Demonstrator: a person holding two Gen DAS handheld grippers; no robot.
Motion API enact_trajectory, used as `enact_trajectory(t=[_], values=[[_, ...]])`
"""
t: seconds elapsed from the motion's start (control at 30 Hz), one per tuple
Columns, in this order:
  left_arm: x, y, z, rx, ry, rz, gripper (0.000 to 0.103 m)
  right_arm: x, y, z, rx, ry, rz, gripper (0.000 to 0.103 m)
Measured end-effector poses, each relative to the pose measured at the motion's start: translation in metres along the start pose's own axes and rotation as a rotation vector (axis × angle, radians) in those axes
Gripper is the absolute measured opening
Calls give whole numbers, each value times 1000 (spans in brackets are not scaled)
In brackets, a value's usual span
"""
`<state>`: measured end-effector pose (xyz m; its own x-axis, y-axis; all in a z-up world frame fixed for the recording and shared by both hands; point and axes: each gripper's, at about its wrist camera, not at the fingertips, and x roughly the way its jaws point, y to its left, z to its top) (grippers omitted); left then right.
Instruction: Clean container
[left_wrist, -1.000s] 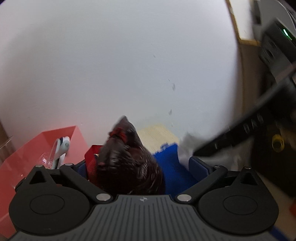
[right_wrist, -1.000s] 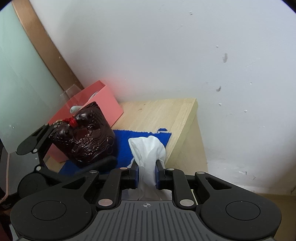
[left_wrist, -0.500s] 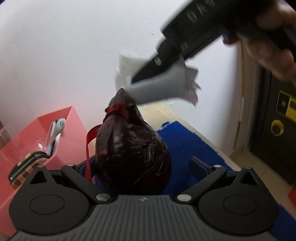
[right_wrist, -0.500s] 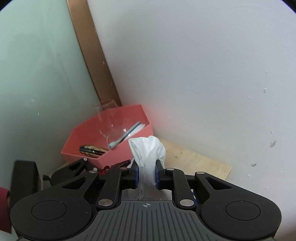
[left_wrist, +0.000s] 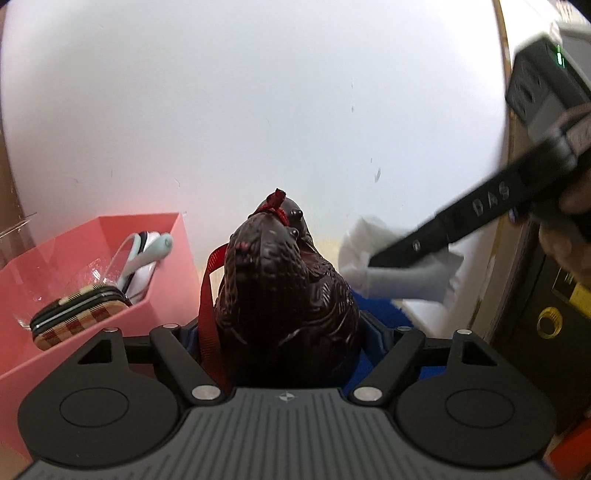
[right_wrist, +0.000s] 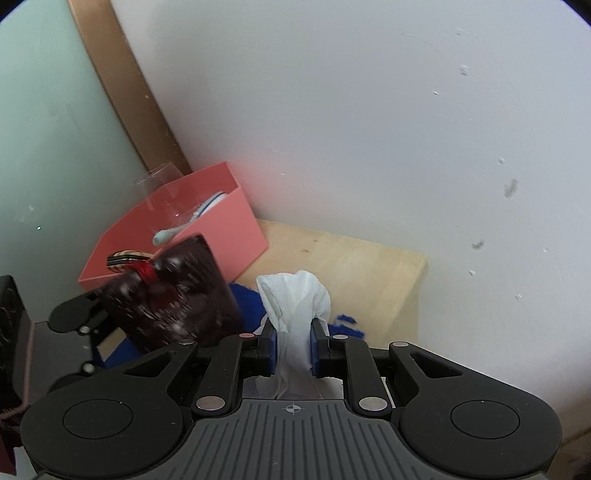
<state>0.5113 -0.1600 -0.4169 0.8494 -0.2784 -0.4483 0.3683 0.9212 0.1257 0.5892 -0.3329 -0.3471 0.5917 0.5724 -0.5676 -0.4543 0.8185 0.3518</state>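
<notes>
a dark red-brown carved ceramic container (left_wrist: 284, 295) stands between the jaws of the black left gripper (left_wrist: 286, 332) as they close around it.

the container, a red ribbon (left_wrist: 208, 295) tied at its neck, fills the gap straight ahead of the left gripper; whether the pads already press on its sides cannot be told. the black right gripper (right_wrist: 293, 347) is clamped on a crumpled white tissue (right_wrist: 295, 306), which sticks up ahead of its blue-padded fingertips; seen from there, the container sits ahead and to the left, just beside the tissue, over a blue fuzzy mat (right_wrist: 247, 306) on a pale wooden tabletop (right_wrist: 351, 258). ahead-left of the left gripper lies a pink hexagonal box (left_wrist: 92, 258) holding a plaid pouch (left_wrist: 74, 314) and a pale handled tool (left_wrist: 147, 251). a white wall (left_wrist: 258, 110) closes the scene behind.
</notes>
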Motion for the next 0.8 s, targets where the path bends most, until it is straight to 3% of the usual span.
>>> enact_trajectory(t=[0.13, 0.43, 0.63, 0.8], values=[[-16, 5, 10, -74, -27, -35, 84, -11, -6, -5, 36, -5, 20, 19], [-54, 20, 34, -229, -32, -180, 84, -47, -11, 16, 169, -96, 209, 19], [-62, 14, 43, -302, 23, -220, 84, -84, 33, 44, 1, -122, 207, 20], [-26, 30, 20, -316, 123, -186, 83, -56, 38, 40, -22, -34, 221, 19]])
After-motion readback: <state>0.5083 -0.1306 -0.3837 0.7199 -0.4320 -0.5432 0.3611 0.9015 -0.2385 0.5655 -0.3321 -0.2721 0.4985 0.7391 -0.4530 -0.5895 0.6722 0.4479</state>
